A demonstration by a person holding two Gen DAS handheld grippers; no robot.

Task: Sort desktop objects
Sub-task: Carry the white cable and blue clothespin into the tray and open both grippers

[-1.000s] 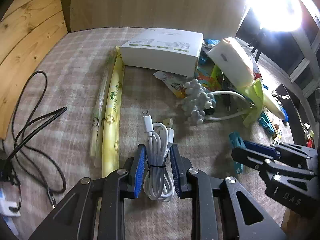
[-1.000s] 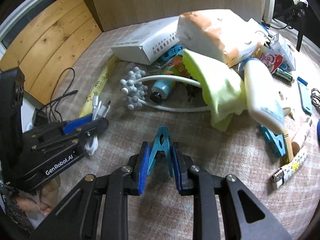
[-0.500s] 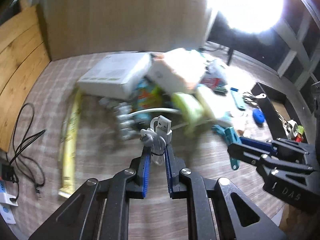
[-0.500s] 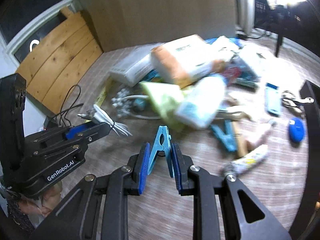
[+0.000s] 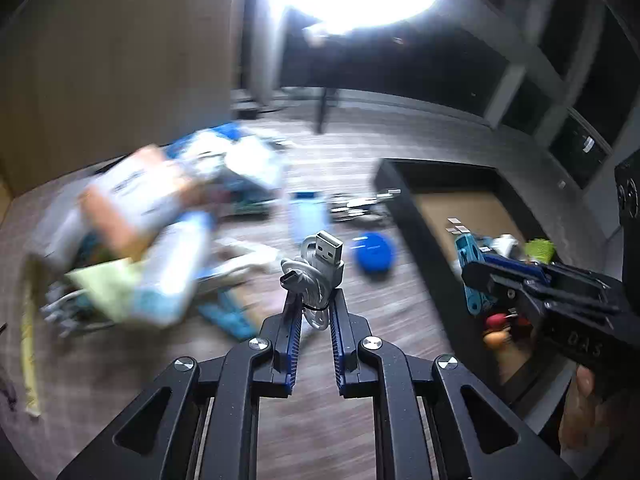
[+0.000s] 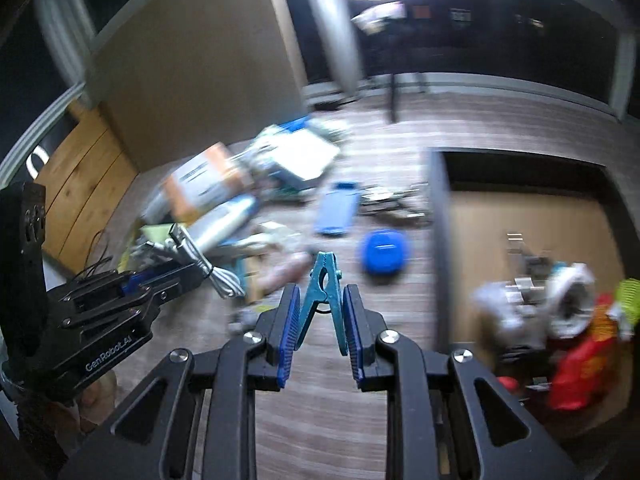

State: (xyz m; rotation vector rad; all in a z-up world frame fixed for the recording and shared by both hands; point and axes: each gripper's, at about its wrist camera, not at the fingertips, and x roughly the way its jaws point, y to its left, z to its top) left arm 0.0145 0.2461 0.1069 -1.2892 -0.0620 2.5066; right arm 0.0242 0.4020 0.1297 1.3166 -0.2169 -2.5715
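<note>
Both loads have left the counter (image 5: pixel 304 432): the left tool (image 5: pixel 313 312) clamps the coiled USB cable (image 5: pixel 316 276), the right tool (image 6: pixel 322 312) grips the teal clothespin (image 6: pixel 325 292), nearing the black bin (image 6: pixel 438 240).

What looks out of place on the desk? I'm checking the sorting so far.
A blurred heap of packets and a blue round case lie unsorted on the desk, outside the black bin. The left gripper holds a bundled white USB cable; the right gripper holds a teal clothespin.
</note>
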